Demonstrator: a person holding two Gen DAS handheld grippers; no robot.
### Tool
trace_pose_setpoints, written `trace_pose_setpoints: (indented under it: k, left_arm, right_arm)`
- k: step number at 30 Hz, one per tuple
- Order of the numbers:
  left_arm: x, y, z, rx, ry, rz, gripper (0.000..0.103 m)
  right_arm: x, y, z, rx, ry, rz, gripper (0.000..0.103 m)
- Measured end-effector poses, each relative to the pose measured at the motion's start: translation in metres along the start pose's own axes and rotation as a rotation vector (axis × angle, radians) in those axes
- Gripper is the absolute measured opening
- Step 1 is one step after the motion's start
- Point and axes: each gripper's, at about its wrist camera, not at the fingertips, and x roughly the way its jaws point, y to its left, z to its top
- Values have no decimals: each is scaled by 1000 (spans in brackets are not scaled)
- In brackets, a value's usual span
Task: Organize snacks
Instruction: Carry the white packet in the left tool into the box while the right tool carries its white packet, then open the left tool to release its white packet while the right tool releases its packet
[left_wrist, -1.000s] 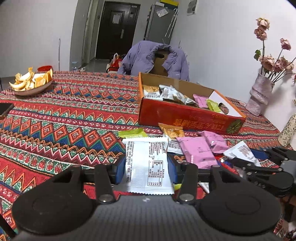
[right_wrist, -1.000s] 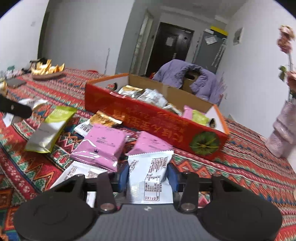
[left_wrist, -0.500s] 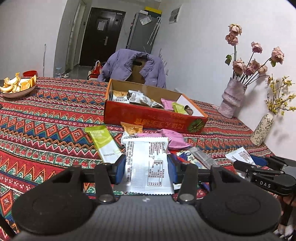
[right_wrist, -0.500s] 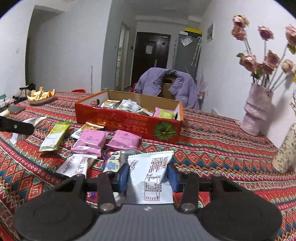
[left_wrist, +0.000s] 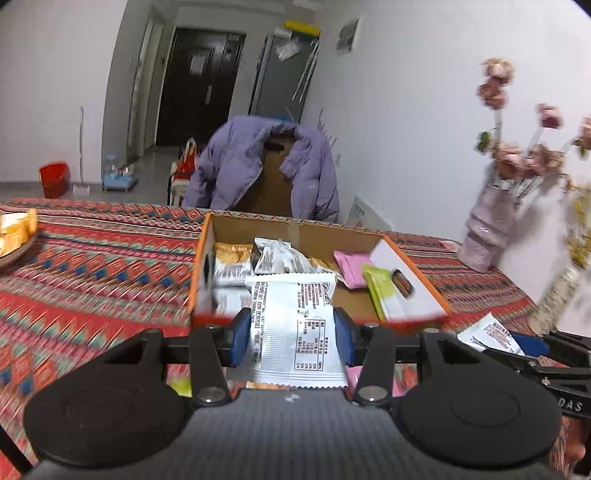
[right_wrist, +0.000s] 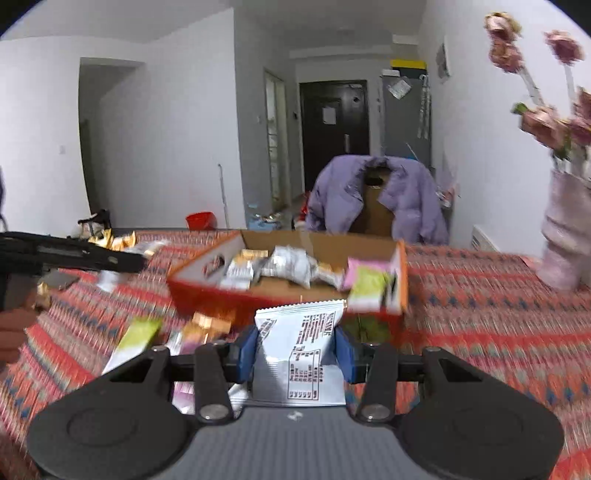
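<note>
My left gripper (left_wrist: 290, 341) is shut on a white snack packet (left_wrist: 295, 328) and holds it just in front of the near wall of the open red cardboard box (left_wrist: 417, 280), which holds several snack packets. My right gripper (right_wrist: 295, 349) is shut on another white snack packet (right_wrist: 301, 347), raised above the table, short of the same box (right_wrist: 207, 291). Loose packets, green (right_wrist: 136, 338), gold (right_wrist: 210, 321) and pink (right_wrist: 183, 393), lie on the tablecloth before the box. The right gripper shows at the left wrist view's right edge (left_wrist: 524, 350); the left gripper shows at the right wrist view's left edge (right_wrist: 74, 254).
A pale vase of dried roses (left_wrist: 487, 229) stands at the right, with a second speckled vase (left_wrist: 554, 299) nearer. A bowl of orange peel (left_wrist: 14, 232) sits at the far left. A chair with a purple jacket (left_wrist: 262, 166) stands behind the table.
Both grippers have risen and moved toward the box, each still holding its white packet. The box now sits much closer in both views.
</note>
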Motion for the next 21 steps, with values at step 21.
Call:
trace_pose_setpoints:
  k: [21]
  left_arm:
    - [199,12,56,16,178,81,72]
  right_arm:
    - [221,-55,61,71,194,-66,59]
